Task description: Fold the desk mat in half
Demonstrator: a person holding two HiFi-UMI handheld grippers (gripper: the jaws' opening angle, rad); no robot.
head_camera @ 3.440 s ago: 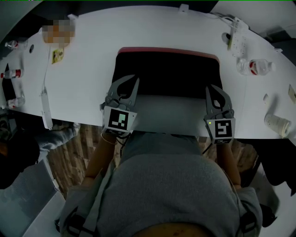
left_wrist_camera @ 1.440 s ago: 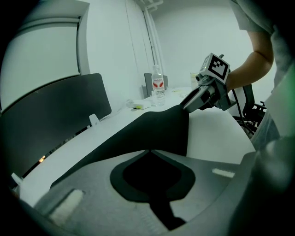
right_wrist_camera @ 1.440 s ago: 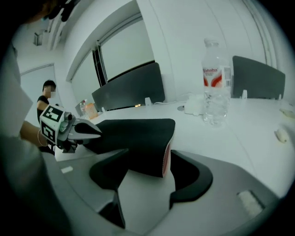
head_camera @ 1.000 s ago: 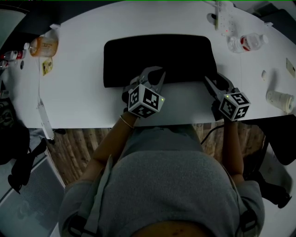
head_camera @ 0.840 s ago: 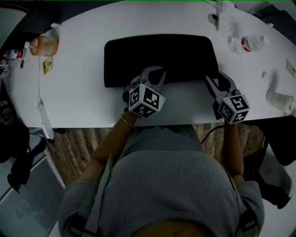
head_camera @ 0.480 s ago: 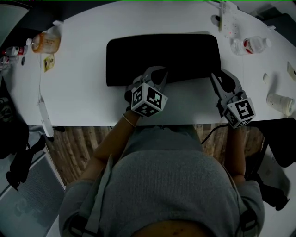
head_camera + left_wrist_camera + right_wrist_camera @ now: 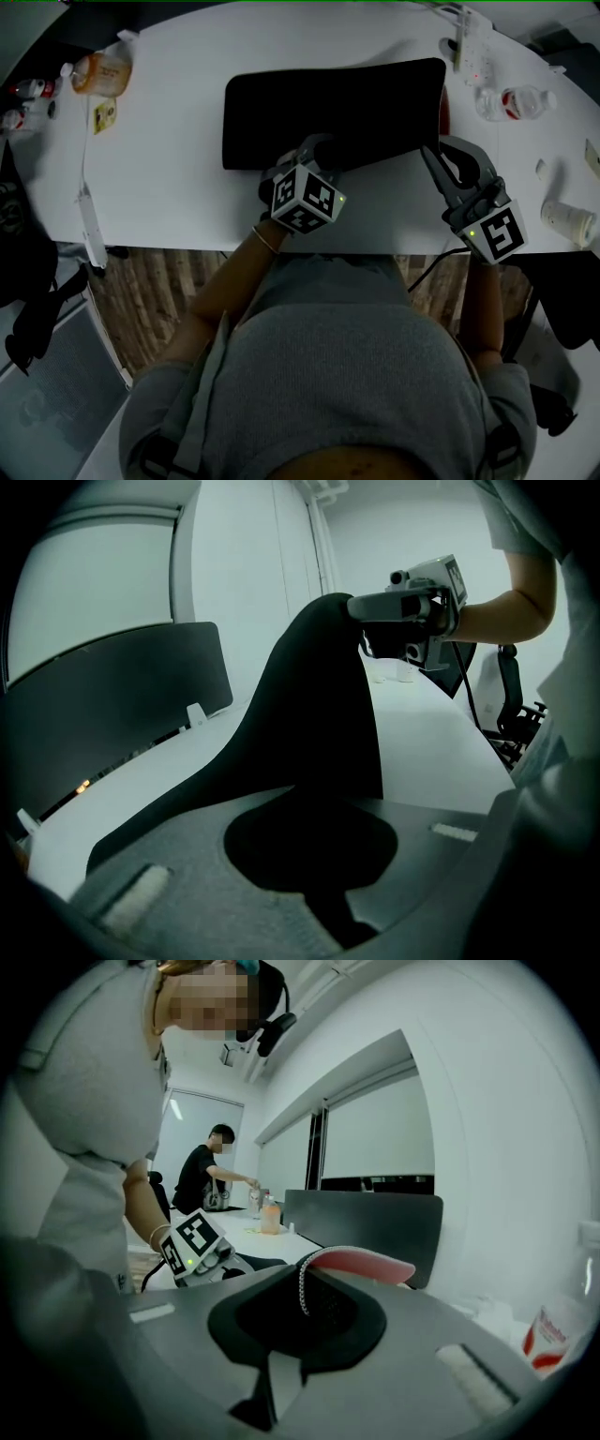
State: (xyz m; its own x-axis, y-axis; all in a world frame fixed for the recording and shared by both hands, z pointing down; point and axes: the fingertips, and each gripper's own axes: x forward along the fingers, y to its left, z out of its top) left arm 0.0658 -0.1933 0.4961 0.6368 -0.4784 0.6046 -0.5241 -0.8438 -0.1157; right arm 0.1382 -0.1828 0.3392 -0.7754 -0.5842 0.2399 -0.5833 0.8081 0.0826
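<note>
Since a sec ago my R gripper (image 7: 442, 155) has risen w/ the desk mat (image 7: 328, 108) near-right corner: jaws just closed, now pinching it, pink underside showing. L gripper (image 7: 319, 155) is clamped tight on the mat's near edge. Bottle (image 7: 518, 101) right of mat: label too small to read.

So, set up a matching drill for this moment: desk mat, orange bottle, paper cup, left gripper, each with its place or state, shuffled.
1. desk mat
2. orange bottle
3. paper cup
4. left gripper

A. near the right end of the table
B. clamped on the mat's near edge
C. at the table's far left
D. one corner raised, pink underside showing

Pairs: 1-D, 2-C, 3-A, 4-B
</note>
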